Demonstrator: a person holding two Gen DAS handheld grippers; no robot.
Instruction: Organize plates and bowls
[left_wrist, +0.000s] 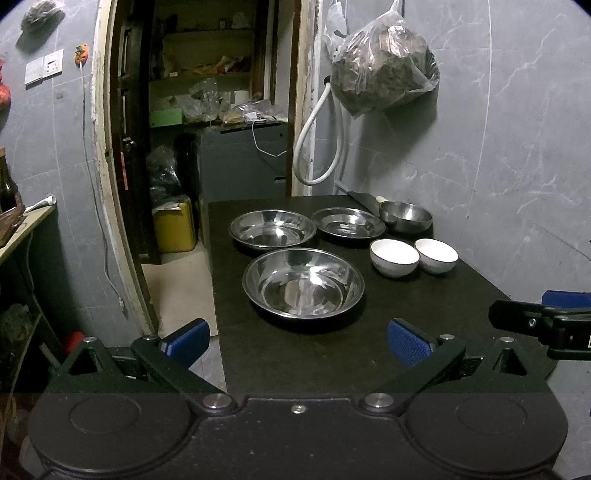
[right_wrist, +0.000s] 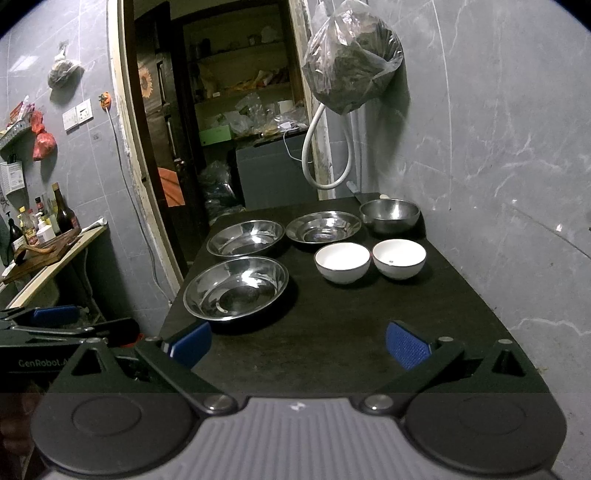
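- Left gripper (left_wrist: 297, 341) low at 6 o'clock in its own view, blue pads spread wide, nothing between them, hovering over the near end of the dark table (left_wrist: 461, 295).
- Right gripper (right_wrist: 297, 341) likewise spread wide and empty, above the same table's near edge.
- 3 shallow steel plates on the table: nearest plate (left_wrist: 303, 282) straight ahead at 12 o'clock from the left gripper, second plate (left_wrist: 272, 229) behind it toward 11 o'clock, third plate (left_wrist: 348, 222) toward 1 o'clock.
- 2 white bowls side by side, almost touching, at 1 o'clock: left bowl (left_wrist: 394, 257), right bowl (left_wrist: 436, 255).
- Steel bowl (left_wrist: 406, 216) at the far end by the wall, just behind the third plate.
- Knife (left_wrist: 364, 201) behind the steel bowl, partly hidden.
- Plastic bag (left_wrist: 384, 70) of dark stuff hanging on the grey wall at 1 o'clock, white hose (left_wrist: 317, 147) looped below it.
- Open doorway at 11 o'clock, cluttered shelves (left_wrist: 207, 74) inside.
- From the right wrist view, bottles (right_wrist: 40, 221) on a counter at 9 o'clock.
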